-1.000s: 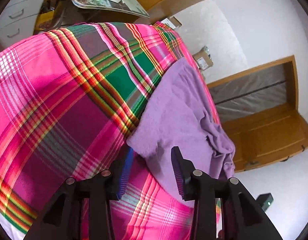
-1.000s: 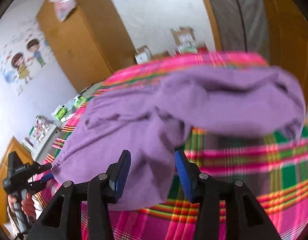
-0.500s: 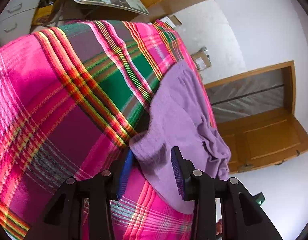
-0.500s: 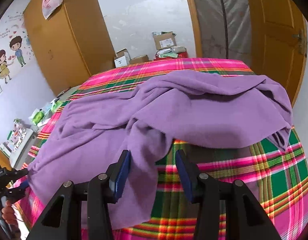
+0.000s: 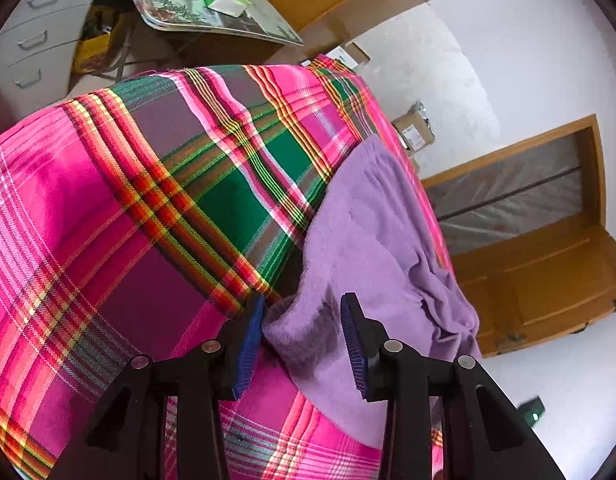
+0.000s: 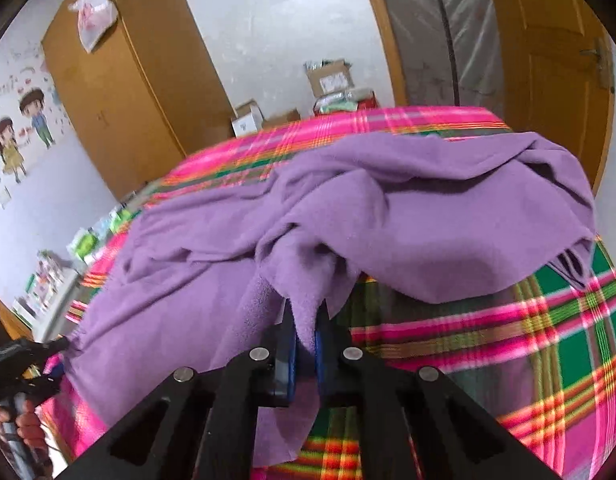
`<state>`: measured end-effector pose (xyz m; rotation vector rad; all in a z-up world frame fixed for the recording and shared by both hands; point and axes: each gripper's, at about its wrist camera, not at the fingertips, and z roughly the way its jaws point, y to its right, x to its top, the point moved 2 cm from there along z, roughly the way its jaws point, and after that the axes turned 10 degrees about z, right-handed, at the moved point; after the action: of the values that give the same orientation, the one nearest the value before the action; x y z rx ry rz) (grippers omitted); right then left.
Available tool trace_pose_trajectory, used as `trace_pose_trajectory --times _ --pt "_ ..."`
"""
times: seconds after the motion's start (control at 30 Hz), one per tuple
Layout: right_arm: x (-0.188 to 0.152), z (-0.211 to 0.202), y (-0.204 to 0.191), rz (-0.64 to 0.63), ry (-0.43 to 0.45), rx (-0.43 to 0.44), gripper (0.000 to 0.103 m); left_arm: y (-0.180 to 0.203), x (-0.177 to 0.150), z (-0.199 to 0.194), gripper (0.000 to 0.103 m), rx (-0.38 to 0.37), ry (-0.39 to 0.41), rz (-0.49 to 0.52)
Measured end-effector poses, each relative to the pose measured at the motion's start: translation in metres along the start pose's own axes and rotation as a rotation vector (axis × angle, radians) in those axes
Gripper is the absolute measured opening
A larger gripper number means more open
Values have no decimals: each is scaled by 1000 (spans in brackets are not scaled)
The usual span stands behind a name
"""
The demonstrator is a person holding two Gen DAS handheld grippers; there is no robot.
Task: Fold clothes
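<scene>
A purple fleece garment [image 5: 372, 232] [image 6: 428, 208] lies crumpled on a bed covered with a pink, green and orange plaid cloth [image 5: 148, 220] [image 6: 548, 320]. My left gripper [image 5: 303, 308] straddles one corner of the garment. Its jaws are closing a little: the left pad touches the fabric edge and the right pad stands clear. My right gripper [image 6: 306, 312] is closing, and its blue pads pinch a raised fold of the garment's near edge. In the right wrist view the left gripper [image 6: 60, 354] shows at the far left, held by a hand [image 6: 24, 424].
A table with a patterned tray [image 5: 212, 12] and grey drawers [image 5: 36, 36] stand beyond the bed's far left. Cardboard boxes [image 6: 332, 76] sit by the wall, with a wooden wardrobe [image 6: 128, 92] and a wooden door [image 5: 548, 272] nearby.
The right jaws have gone from wide apart to pinched on a fold of the purple garment. The left gripper has edged closer around the garment's corner.
</scene>
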<state>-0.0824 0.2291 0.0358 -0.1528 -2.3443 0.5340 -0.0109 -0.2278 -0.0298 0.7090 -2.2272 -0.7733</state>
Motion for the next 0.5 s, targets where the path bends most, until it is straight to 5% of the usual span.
trace_pose_trajectory --times 0.27,0.5 --pt "-8 -51 15 108 66 106 7 -3 -1 -1 30 27 6 -24" --pt "-15 -59 36 164 71 100 7 -4 -4 -5 28 34 14 -27"
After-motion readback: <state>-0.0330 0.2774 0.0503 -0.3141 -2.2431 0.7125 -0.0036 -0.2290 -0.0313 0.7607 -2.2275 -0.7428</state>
